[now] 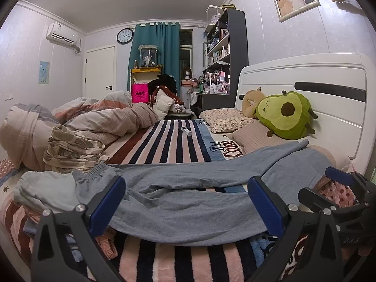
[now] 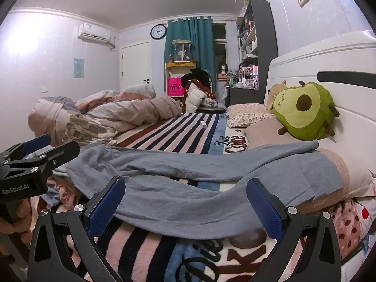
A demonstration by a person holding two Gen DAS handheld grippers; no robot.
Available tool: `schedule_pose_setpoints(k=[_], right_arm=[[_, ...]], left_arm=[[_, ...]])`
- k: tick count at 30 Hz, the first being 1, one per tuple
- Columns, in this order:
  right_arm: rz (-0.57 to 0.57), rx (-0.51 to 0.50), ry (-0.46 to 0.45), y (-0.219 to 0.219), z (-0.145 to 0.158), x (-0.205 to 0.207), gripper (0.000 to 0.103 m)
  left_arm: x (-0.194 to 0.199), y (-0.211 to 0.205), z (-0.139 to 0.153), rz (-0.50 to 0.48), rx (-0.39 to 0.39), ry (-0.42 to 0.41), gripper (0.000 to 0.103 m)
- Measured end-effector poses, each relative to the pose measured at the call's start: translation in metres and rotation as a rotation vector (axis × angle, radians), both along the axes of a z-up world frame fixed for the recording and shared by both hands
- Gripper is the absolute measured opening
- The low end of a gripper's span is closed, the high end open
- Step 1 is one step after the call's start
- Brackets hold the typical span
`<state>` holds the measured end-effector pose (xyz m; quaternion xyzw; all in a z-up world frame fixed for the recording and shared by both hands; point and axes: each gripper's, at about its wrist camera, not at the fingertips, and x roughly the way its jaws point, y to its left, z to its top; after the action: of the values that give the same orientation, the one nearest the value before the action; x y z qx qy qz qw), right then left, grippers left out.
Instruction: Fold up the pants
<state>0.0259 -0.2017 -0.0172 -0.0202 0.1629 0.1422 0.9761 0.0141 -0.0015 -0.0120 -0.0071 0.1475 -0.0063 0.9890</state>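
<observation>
Grey-blue pants [image 1: 188, 202] lie spread across the striped blanket [image 1: 169, 141] on the bed, waistband at the left, legs running right toward the pillows. They also show in the right wrist view [image 2: 188, 188]. My left gripper [image 1: 185, 209] is open, its blue pads on either side of the near pant leg, holding nothing. My right gripper [image 2: 185, 206] is open over the near leg closer to the cuffs, empty. The right gripper also shows at the left view's right edge [image 1: 333, 188], and the left gripper at the right view's left edge [image 2: 40, 150].
A crumpled duvet [image 1: 77, 119] fills the bed's left side. Pillows [image 1: 223, 118] and a green avocado plush [image 1: 285, 115] sit against the white headboard [image 1: 329, 77] at the right. A small white box [image 1: 186, 130] lies on the blanket. Shelves and clutter stand beyond the bed.
</observation>
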Motion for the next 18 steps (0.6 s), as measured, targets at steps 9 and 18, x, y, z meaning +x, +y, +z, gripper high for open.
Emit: schedule_pose_setpoints(k=[9, 18], right_arm=[[-0.002, 0.009, 0.001, 0.0007, 0.0000, 0.0001, 0.103], [0.001, 0.022, 0.012, 0.0042, -0.0001, 0.0001, 0.103]], left_arm=[[0.0014, -0.0002, 0.0004, 0.000, -0.002, 0.002, 0.102], [0.0021, 0.0000, 0.0001, -0.002, -0.003, 0.004, 0.102]])
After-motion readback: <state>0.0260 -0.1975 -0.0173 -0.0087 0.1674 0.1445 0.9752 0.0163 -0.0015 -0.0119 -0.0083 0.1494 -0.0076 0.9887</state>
